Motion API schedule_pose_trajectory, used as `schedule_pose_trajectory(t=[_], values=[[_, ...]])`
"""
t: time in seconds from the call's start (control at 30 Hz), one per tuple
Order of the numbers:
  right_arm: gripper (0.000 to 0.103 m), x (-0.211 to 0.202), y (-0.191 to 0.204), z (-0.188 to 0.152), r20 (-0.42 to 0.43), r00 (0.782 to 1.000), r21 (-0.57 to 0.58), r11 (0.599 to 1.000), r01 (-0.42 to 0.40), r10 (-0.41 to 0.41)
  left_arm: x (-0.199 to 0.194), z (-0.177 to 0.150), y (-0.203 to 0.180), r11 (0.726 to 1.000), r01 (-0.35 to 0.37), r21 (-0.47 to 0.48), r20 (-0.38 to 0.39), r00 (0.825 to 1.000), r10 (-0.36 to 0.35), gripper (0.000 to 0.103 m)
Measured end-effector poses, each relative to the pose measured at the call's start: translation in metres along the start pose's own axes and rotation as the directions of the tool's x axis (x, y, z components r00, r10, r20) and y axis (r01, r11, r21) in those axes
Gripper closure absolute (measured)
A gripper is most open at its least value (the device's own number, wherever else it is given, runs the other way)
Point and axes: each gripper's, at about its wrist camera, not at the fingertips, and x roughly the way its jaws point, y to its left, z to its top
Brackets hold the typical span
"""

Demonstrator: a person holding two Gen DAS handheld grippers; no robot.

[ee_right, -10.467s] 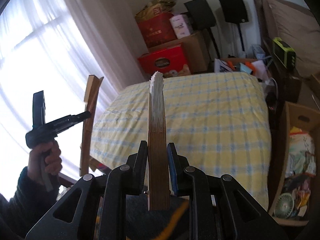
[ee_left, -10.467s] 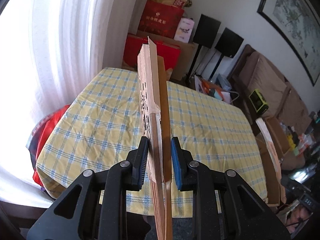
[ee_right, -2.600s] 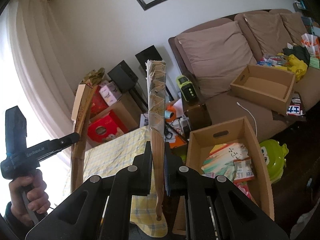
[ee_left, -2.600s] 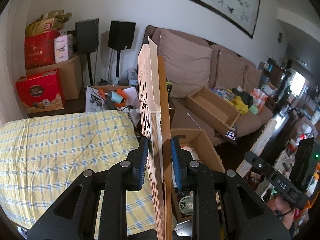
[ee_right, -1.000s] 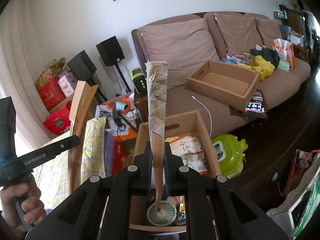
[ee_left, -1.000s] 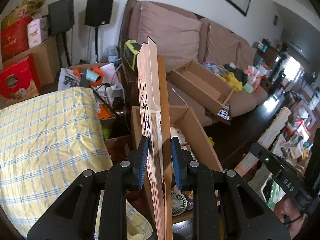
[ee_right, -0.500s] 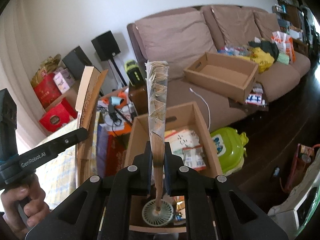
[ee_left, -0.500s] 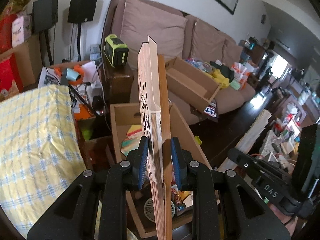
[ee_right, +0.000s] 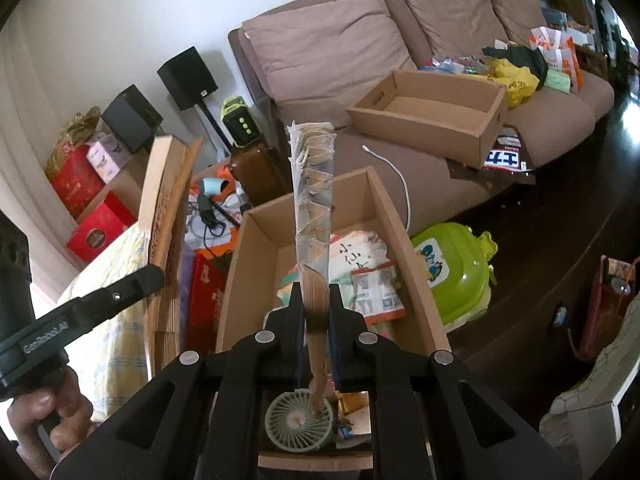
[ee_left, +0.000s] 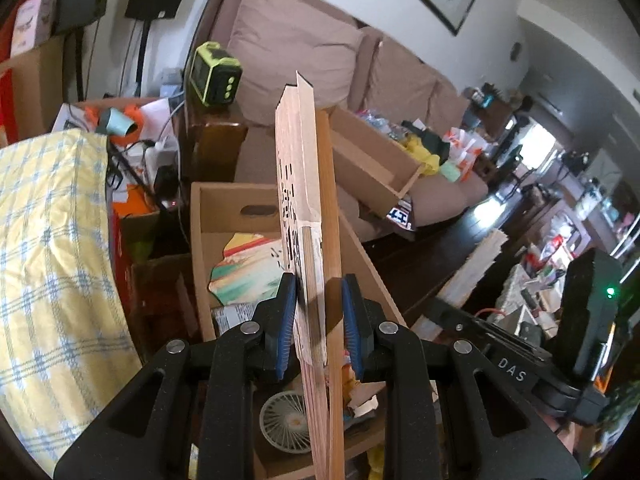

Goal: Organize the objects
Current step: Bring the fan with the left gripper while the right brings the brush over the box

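Cluttered living room: left gripper (ee_left: 318, 312) and right gripper (ee_right: 316, 316) each clamp a folded fan (ee_left: 308, 208) above the part-filled cardboard box (ee_right: 236, 264), neither stowed yet.

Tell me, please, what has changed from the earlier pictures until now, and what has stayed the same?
Both grippers swung away from the checked table toward the sofa and came down over the open cardboard box on the floor. Nothing was taken or released: the left gripper still clamps its wooden folding fan, and the right gripper still clamps its paper folding fan.
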Motion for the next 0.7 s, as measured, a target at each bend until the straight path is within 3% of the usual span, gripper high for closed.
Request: schedule_pose_trajectory(t=[0.57, 0.7], values=[[0.094, 0.031, -0.011, -0.011, -0.056, 0.998, 0.003, 1.000, 0.004, -0.004, 0.033, -0.016, 0.011, 0.999, -0.001, -0.053, -0.053, 0.999, -0.002, 0.082], [0.094, 0.042, -0.016, -0.013, -0.093, 0.995, 0.020, 0.999, -0.045, 0.046, 0.040, -0.013, 0.007, 0.998, 0.020, -0.058, -0.070, 0.997, -0.024, 0.082]])
